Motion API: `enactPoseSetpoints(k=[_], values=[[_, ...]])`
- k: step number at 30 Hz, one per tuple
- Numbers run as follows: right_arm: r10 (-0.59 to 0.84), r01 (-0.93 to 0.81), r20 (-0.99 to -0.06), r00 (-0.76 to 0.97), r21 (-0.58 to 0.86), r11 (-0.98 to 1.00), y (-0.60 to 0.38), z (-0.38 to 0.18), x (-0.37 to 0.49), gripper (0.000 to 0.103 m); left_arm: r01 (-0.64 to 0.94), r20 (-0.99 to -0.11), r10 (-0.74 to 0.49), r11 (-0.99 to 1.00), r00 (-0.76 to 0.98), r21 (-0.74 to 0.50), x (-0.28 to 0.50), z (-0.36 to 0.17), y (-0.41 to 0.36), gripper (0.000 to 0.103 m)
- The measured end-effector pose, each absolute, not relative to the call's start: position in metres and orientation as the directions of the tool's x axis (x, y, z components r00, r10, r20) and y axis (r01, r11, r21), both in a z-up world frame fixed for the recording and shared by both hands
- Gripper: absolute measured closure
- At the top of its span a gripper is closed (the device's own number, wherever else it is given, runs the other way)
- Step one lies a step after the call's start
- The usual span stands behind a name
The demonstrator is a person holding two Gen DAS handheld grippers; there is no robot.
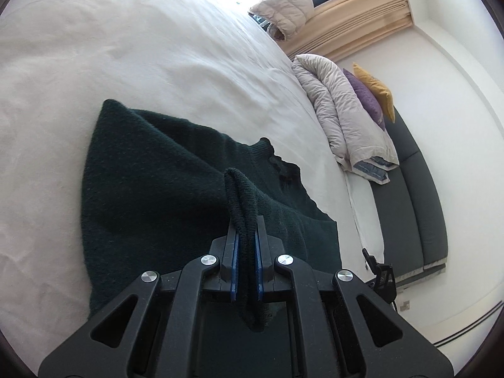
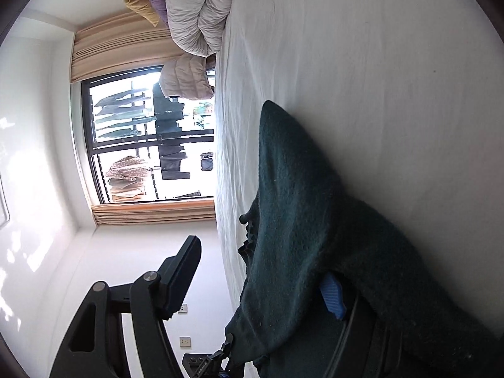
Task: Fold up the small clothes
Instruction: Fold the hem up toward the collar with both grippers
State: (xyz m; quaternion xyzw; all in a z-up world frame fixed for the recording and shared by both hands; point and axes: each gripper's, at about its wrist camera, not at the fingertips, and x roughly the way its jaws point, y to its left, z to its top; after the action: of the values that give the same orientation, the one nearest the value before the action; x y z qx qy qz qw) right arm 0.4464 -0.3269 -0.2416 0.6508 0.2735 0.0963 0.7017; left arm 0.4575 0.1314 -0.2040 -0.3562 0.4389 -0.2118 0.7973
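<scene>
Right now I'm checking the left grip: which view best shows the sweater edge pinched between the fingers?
The left wrist view: the dark green sweater has a rolled edge clamped between the left gripper fingers. The right wrist view shows only the sweater draped over the right gripper, whose fingers stand apart, not that pinch.

A bedroom in a home. A wide bed [image 1: 151,63] with a white sheet fills most of both views. At its far end lie a rolled grey duvet [image 1: 340,116] and two cushions, one purple [image 1: 367,97], one mustard [image 1: 376,89], against a dark padded headboard [image 1: 409,204]. Beige curtains [image 2: 126,28] frame a large window [image 2: 141,138], and laundry [image 2: 123,113] hangs on racks outside it. A puffy quilted jacket [image 1: 285,9] rests by the window. The walls are plain white with sockets [image 2: 185,341] low down.
</scene>
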Motion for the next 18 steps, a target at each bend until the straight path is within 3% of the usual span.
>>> enactPoseSetpoints(k=[3,6,10,14,18], values=[[0.508,0.225,-0.335,0.794,0.937,0.267,-0.317,-0.233,0.451,0.034,0.003,-0.567,-0.63,0.67,0.531,-0.742,0.442,-0.223,0.143,0.096],[0.506,0.243,-0.411,0.758,0.898,0.366,-0.309,-0.233,0.453,0.046,-0.018,-0.57,-0.62,0.668,0.539,-0.744,0.426,-0.236,0.154,0.096],[0.461,0.296,-0.537,0.707,0.816,0.497,-0.305,-0.23,0.457,0.075,-0.023,-0.57,-0.602,0.676,0.559,-0.737,0.419,-0.24,0.166,0.096],[0.386,0.254,-0.628,0.675,0.69,0.678,-0.289,-0.216,0.464,0.076,-0.035,-0.564,-0.577,0.68,0.591,-0.733,0.418,-0.234,0.179,0.099],[0.468,0.26,-0.519,0.715,0.82,0.51,-0.304,-0.23,0.459,0.067,-0.045,-0.557,-0.577,0.669,0.597,-0.742,0.42,-0.22,0.181,0.099]])
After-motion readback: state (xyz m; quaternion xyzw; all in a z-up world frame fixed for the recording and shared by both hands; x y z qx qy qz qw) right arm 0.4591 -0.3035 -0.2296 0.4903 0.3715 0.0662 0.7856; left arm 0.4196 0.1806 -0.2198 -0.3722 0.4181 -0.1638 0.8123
